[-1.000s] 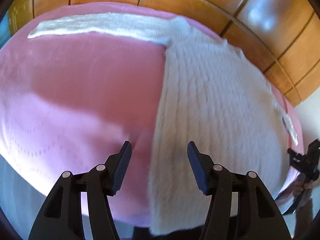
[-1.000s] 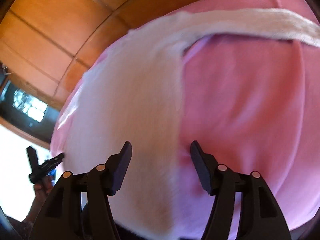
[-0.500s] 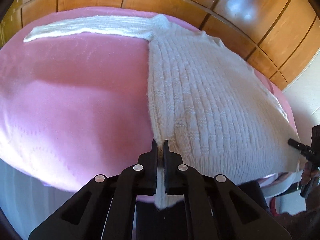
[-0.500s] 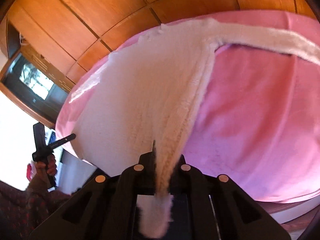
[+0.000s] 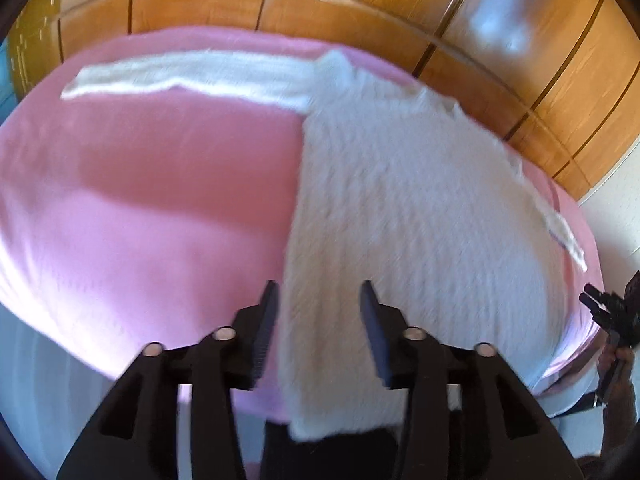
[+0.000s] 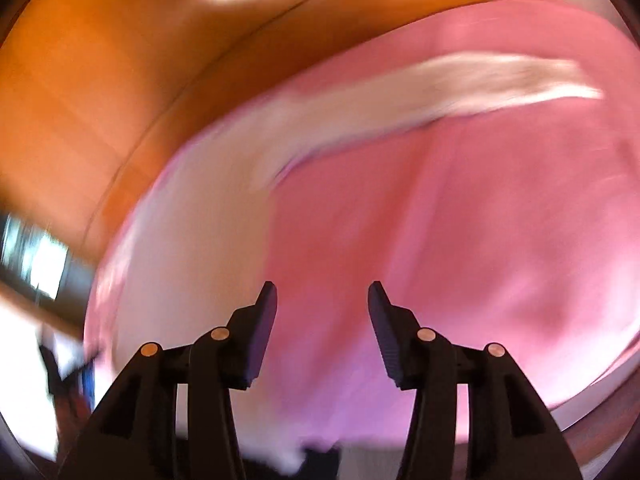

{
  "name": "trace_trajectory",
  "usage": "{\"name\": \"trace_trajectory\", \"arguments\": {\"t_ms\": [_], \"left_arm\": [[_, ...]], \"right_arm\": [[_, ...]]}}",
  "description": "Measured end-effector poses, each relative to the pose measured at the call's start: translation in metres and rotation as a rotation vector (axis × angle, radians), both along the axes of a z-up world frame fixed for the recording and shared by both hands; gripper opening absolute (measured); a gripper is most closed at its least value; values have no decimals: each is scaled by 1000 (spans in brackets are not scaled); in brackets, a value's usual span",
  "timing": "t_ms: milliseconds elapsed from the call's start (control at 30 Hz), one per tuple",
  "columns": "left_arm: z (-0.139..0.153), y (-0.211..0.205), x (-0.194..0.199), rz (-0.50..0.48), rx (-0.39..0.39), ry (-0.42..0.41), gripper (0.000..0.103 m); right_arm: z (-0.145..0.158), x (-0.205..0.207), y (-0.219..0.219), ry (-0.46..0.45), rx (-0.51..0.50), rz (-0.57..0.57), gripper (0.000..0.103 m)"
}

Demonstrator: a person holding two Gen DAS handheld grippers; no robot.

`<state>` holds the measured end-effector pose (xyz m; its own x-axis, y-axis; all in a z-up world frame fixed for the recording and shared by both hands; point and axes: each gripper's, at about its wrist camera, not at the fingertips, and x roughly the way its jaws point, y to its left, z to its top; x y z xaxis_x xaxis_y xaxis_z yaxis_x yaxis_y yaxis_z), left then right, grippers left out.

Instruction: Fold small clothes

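A white knitted sweater [image 5: 420, 216] is lying spread flat on the pink bedcover [image 5: 152, 200], its body covering the right part of the bed and one sleeve [image 5: 192, 74] stretching out to the left along the bed's far edge, beside the wooden wall panels [image 5: 360, 4]. The left gripper [image 5: 318, 304] is hovering over the sweater's near left hem corner, its jaws opening and standing apart, the knit lying below the gap with the pads not pressing it. The right gripper [image 6: 322, 302] is showing heavy blur over bare pink bedcover just right of the sweater's body; its jaws are opening too, nothing between them.
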<state>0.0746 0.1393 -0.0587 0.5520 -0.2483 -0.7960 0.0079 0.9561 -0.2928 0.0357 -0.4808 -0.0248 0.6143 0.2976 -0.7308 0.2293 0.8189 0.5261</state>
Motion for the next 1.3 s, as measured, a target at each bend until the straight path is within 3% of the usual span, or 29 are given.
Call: {"name": "trace_trajectory", "arguments": {"t_ms": [133, 267, 400, 500, 567, 700, 800, 900, 967, 1033, 1167, 1300], "left_arm": [[5, -33, 26, -48, 4, -19, 54], [2, -68, 46, -104, 12, -10, 54], [-9, -98, 64, -150, 9, 31, 54], [-19, -109, 73, -172, 6, 63, 54], [-22, -113, 75, -175, 7, 71, 54], [-18, -110, 76, -184, -23, 45, 54], [-15, -104, 81, -181, -75, 29, 54], [-14, -99, 86, -158, -159, 29, 54], [-11, -96, 89, -143, -186, 20, 66], [-5, -93, 90, -115, -196, -28, 77], [3, -90, 97, -119, -220, -42, 77], [5, -83, 104, -105, -270, -31, 77]], "right_arm": [[-15, 30, -94, -9, 72, -345, 46], [-36, 63, -144, 29, 88, -534, 46], [-56, 93, -164, 58, 104, -615, 37], [-59, 114, -179, 84, 61, -614, 6], [-45, 121, -184, 61, 16, -608, 6], [21, 134, -178, -119, -14, -614, 5], [62, 159, -138, -205, -57, -461, 5], [83, 185, -73, -253, -96, -260, 5], [89, 203, -23, -271, -101, -134, 5], [90, 221, 35, -287, -103, -8, 5], [75, 252, 138, -277, -109, 190, 5], [50, 257, 235, -240, -131, 381, 9]]}}
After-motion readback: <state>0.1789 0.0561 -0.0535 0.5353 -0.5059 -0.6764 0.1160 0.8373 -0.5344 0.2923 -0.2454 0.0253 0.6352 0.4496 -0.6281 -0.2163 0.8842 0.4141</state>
